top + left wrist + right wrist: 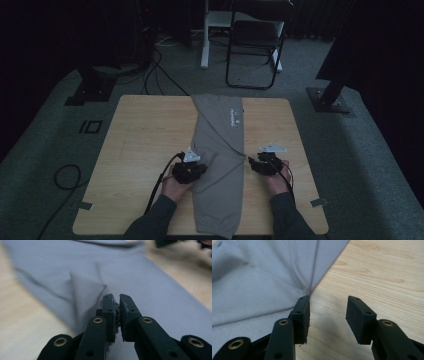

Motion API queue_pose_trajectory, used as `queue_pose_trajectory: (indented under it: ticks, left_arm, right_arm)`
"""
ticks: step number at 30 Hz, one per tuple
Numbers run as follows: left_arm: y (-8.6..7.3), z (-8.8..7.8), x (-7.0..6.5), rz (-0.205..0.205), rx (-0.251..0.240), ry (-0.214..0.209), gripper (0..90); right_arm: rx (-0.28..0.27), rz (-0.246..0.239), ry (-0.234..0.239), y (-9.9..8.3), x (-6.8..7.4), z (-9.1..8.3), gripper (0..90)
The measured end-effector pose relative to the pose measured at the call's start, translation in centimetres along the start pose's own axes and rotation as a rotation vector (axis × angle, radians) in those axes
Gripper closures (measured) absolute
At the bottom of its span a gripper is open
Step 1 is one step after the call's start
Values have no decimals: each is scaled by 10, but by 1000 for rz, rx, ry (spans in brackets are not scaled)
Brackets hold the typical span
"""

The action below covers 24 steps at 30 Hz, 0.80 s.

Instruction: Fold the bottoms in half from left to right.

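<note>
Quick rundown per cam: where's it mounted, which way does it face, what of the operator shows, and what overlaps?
High view: above the person's side, looking forward and down on the table; forearms, hands, left claw and right claw show.
Left gripper view: rides the left claw, looking along its jaws, pinched on a fold of the grey garment.
Right gripper view: rides the right claw, jaws apart over bare wood beside the cloth edge.
Shared: the garment and the tabletop.

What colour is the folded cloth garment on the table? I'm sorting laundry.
Plain grey garment; right gripper view shows it best.
</note>
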<state>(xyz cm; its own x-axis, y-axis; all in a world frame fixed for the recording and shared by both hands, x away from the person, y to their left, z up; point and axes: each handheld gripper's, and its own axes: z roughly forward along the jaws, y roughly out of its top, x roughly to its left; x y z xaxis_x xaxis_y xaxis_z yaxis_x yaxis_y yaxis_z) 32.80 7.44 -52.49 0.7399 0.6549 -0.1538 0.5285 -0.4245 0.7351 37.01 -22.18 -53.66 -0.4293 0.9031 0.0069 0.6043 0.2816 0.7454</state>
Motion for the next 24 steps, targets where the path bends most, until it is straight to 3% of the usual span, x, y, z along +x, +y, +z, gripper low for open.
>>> queue_pose_trajectory:
  ticks: [1,3,4,6,7,8,10,12,14,15,17,20,24]
  left_arm:
    - [-1,2,-7,9,13,-46,832]
    - [-4,3,-25,83,53,-133,831]
    - [-6,2,-34,115,54,-183,827]
    - [-7,-3,-43,141,43,-278,770]
    - [-7,-7,-45,151,18,-283,711]
    - [-5,-12,-43,156,-4,-272,652]
    - [-2,-22,-33,141,-56,-236,622]
    - [-1,-30,-19,112,-95,-157,604]
    - [-2,-29,-5,98,-71,-34,615]
    - [-5,-26,1,80,-46,-4,620]
    - [-12,-15,9,52,1,23,625]
    - [-20,3,13,44,61,43,626]
    - [-18,12,12,37,59,43,636]
  right_arm:
    - [-1,-2,3,0,1,-1,545]
    - [-3,-11,12,0,5,-3,544]
    - [-6,-23,13,0,7,-4,544]
    - [-12,-43,19,1,12,-6,543]
    - [-18,-48,24,1,15,-8,542]
    - [-24,-52,31,2,17,-10,542]
    - [-36,-44,74,2,23,-13,543]
    - [-35,-55,116,1,32,-15,538]
    - [-29,-70,174,-2,44,-17,527]
    - [-25,-69,202,-3,50,-17,520]
    - [-15,-91,229,-6,61,-15,505]
    - [0,-122,243,-8,75,-10,500]
    - [47,-178,186,-10,80,4,510]
